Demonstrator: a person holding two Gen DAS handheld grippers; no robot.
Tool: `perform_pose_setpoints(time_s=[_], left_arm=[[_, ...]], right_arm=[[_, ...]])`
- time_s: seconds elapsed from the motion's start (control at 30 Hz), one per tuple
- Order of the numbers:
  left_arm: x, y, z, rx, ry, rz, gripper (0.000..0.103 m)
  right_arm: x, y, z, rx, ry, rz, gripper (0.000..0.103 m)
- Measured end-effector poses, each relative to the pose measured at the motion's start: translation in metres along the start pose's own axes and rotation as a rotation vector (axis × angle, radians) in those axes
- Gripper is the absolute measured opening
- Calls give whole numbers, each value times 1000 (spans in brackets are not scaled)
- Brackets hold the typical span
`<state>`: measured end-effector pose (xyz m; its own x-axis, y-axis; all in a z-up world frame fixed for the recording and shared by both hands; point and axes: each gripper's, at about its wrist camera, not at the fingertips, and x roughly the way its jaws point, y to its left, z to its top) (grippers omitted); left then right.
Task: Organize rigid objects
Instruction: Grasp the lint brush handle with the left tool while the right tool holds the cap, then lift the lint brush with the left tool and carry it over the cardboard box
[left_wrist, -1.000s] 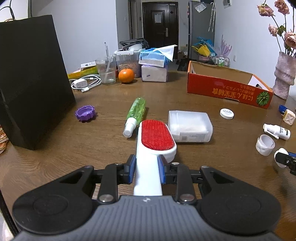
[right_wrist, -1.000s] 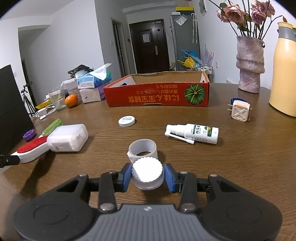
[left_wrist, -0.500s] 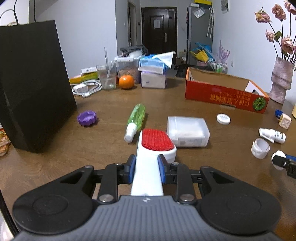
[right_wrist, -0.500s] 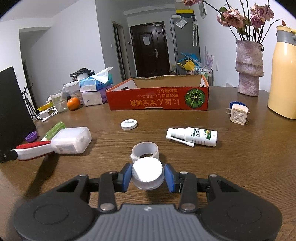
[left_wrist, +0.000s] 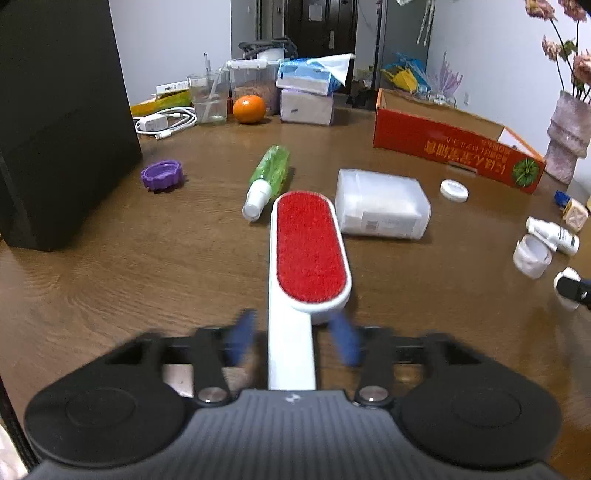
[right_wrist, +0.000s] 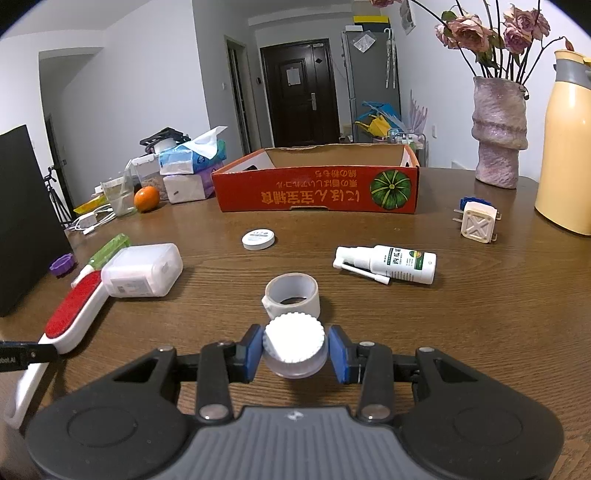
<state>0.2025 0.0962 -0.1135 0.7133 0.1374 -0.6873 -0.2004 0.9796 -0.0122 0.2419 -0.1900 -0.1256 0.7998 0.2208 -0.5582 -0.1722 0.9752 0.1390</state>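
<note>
A white lint brush (left_wrist: 308, 258) with a red pad lies on the brown table, its handle running back between the fingers of my left gripper (left_wrist: 291, 341). The jaws are opening: both blue pads stand blurred and clear of the handle. The brush (right_wrist: 74, 314) shows at the left of the right wrist view too. My right gripper (right_wrist: 294, 352) is shut on a small white ribbed-cap jar (right_wrist: 294, 343). A roll of white tape (right_wrist: 292, 295) stands just beyond it. The red cardboard box (right_wrist: 317, 184) sits open at the back.
A translucent plastic box (left_wrist: 382, 205), a green spray bottle (left_wrist: 267, 181), a purple lid (left_wrist: 162, 175), a white round tin (right_wrist: 258, 238), a white spray bottle (right_wrist: 391, 262) and a beige plug (right_wrist: 478, 223) lie about. A black bag (left_wrist: 55, 110) stands left; vase (right_wrist: 498, 133) and yellow jug (right_wrist: 567, 147) right.
My left gripper's pads have come apart off the brush handle, and the brush now lies lower and flatter on the table. The right gripper and its jar have not moved.
</note>
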Motion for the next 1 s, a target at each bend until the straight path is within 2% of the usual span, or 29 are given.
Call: perform_pose_setpoints(time_s=[0.03, 0.07, 0.27, 0.3, 0.33, 0.37, 0.4, 0.67, 1.0], left_arm=[[-1, -2, 2, 2, -19, 22, 89], [-1, -5, 4, 7, -33, 40, 91], [20, -16, 21, -12, -18, 49, 92], [25, -18, 22, -12, -11, 58, 91], [31, -18, 23, -15, 2, 63, 82], [36, -18, 23, -22, 19, 61, 65], [41, -17, 24, -33, 42, 43, 57], [33, -8, 24, -42, 36, 36, 56], [-4, -12, 46, -22, -62, 2, 56]], right_arm=[[0, 0, 0, -1, 0, 0, 38], [0, 0, 0, 0, 1, 0, 38], [4, -1, 1, -1, 6, -7, 38], [4, -1, 1, -1, 6, -8, 38], [5, -2, 1, 0, 7, -9, 38], [5, -2, 2, 0, 8, -11, 38], [5, -2, 2, 0, 8, -12, 38], [3, -3, 10, -6, -10, -9, 38], [-3, 1, 25, -14, -46, 0, 38]])
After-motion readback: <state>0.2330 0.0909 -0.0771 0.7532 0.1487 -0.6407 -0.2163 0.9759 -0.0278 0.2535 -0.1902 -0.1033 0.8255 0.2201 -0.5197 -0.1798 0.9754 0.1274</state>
